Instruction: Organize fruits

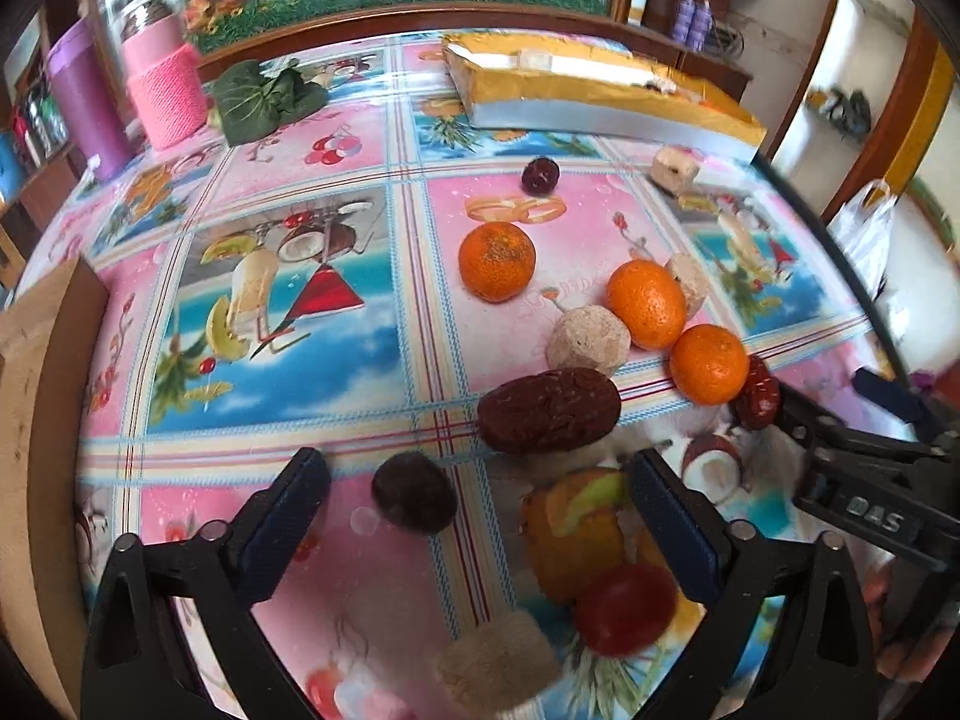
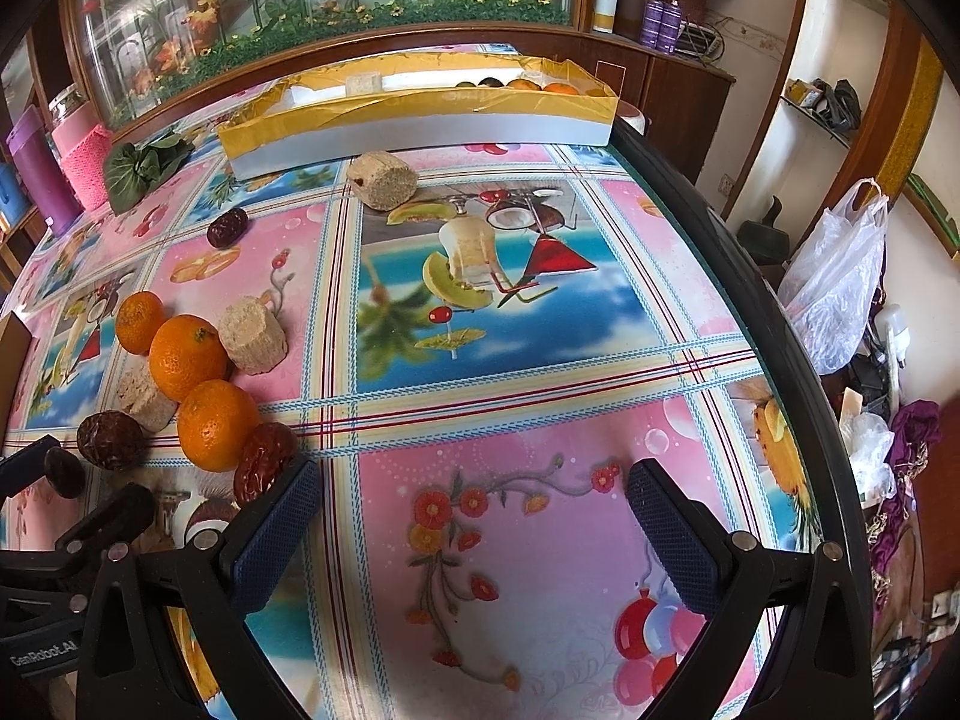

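Left gripper (image 1: 477,516) — fingers spread wide, empty; a small dark wrinkled date (image 1: 414,493) lies between them, and a blurred beige puck (image 1: 498,666) lies nearer the camera. Right gripper (image 2: 474,531) — equally wide, empty; three round orange tangerines (image 2: 187,355) left-forward, yellow-rimmed cardboard box (image 2: 420,114) far ahead, contents mostly hidden.

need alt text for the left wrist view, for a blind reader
The open left gripper hovers over a colourful patterned tablecloth, jaws wide apart with a dark date between them. Ahead lie a larger date, three oranges and pale round cakes; a yellow box stands at the far edge.
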A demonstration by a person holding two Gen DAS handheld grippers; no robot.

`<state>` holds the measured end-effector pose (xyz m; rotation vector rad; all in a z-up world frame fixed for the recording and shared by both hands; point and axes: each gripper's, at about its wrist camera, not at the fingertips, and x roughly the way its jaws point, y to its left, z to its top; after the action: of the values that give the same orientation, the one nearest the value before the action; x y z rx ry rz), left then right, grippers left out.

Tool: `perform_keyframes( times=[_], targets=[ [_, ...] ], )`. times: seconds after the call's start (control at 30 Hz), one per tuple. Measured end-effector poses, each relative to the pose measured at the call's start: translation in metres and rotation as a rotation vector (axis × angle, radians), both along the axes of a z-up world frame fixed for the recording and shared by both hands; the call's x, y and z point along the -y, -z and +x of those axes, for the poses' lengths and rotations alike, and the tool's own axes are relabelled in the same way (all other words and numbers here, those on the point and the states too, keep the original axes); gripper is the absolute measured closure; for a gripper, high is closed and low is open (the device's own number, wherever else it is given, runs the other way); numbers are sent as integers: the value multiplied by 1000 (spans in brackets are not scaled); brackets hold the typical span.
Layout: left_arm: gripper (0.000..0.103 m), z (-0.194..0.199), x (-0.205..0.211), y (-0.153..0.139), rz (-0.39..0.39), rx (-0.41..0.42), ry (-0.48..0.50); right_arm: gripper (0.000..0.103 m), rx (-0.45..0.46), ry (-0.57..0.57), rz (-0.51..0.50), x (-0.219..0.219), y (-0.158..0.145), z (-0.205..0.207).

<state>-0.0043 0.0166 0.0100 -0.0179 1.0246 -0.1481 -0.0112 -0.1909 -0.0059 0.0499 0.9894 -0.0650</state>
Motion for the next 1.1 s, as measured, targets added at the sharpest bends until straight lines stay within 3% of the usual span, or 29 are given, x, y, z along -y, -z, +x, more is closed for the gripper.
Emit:
perform_keyframes(
  times=[0.1,0.23,0.3,0.37,0.43,0.47,0.53,0.6,0.7,0.8,0.97,1.1],
  targets=[
    [8,-24,-17,-23,-21,94,-36,1,5,9,0,0,0,1],
    [8,-79,-41,-80,61,375,-102,1,84,54,45,5,-17,-17],
    [8,-107,-55,-110,103,503,-163,1,170,60,47,3,-38,-35],
    [4,-144,-69,-137,131,663,-224,1,312,80,17,-1,-66,-66],
    [0,-171,-83,-153,142,788,-257,1,468,113,-55,-11,-91,-104],
    [0,-176,-89,-156,134,805,-250,1,547,126,-111,-19,-100,-124],
    [0,-174,-94,-155,119,739,-226,1,643,148,-182,-30,-106,-150],
    [0,-169,-95,-145,94,657,-209,1,654,133,-178,-40,-100,-163],
    [0,-170,-90,-124,95,584,-169,1,496,88,-94,-44,-83,-164],
    [0,-172,-85,-102,77,503,-125,1,442,102,-37,-40,-67,-170],
    [0,-166,-77,-71,15,354,-70,1,350,121,-31,-27,-48,-183],
    [0,-162,-70,-56,21,293,-52,1,290,116,20,-18,-42,-185]
  ],
)
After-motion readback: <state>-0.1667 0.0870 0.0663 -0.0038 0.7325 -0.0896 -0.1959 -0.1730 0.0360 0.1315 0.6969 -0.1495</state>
